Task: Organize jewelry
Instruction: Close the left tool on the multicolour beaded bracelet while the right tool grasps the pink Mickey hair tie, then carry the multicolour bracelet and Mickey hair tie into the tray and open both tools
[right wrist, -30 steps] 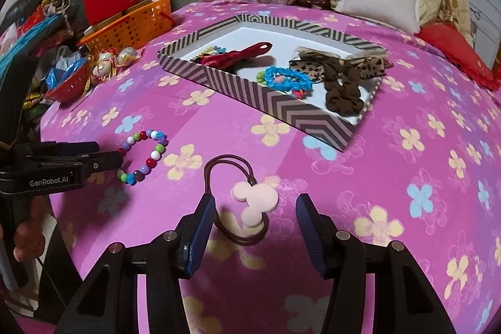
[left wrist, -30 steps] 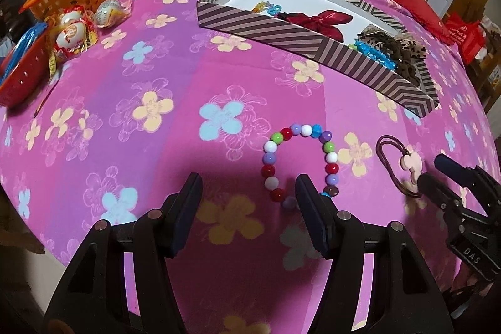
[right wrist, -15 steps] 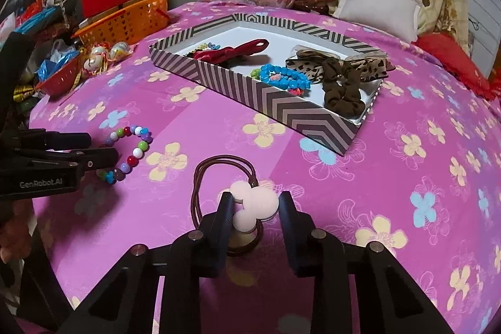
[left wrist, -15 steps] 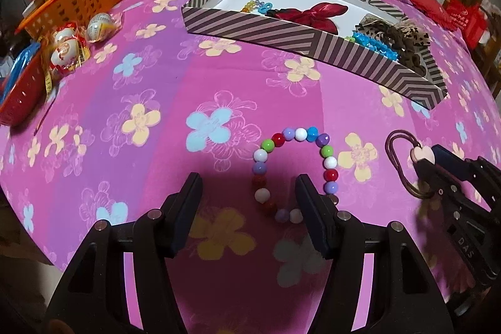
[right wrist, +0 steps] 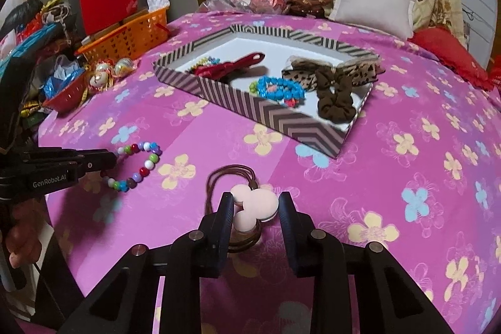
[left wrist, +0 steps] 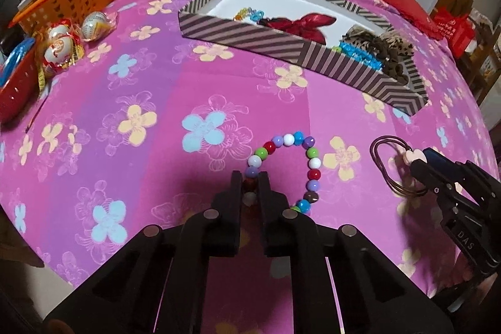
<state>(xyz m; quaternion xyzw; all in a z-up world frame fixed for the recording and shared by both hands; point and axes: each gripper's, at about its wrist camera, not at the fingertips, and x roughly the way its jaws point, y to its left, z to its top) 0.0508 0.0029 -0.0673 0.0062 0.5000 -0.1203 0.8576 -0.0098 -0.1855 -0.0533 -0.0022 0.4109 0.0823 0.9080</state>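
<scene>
Pink flowered cloth (left wrist: 156, 77) covers the surface, clutter along the far and left edges; striped box (left wrist: 244, 35) sits mid-surface, already holding a red bow, a blue bracelet and brown scrunchies.

Change in the last second: both tools went from spread wide over their targets to closed on them. Left tool (left wrist: 250, 177) jaws have just been closing and are now together on the near-left side of the bead bracelet (left wrist: 308, 160), a bead or two pinched between them; the rest of the loop lies flat on the cloth. Right tool (right wrist: 254, 202) closed earlier in that second and is now clamped on the pink mouse-head charm of the hair tie (right wrist: 255, 204), pads on both sides, brown elastic loops trailing out behind.

Read: both grasps look made and nothing is lifted yet. Next is likely a lift and carry to the box. Risk: bracelet held by one side only, so it may swing or slip.
</scene>
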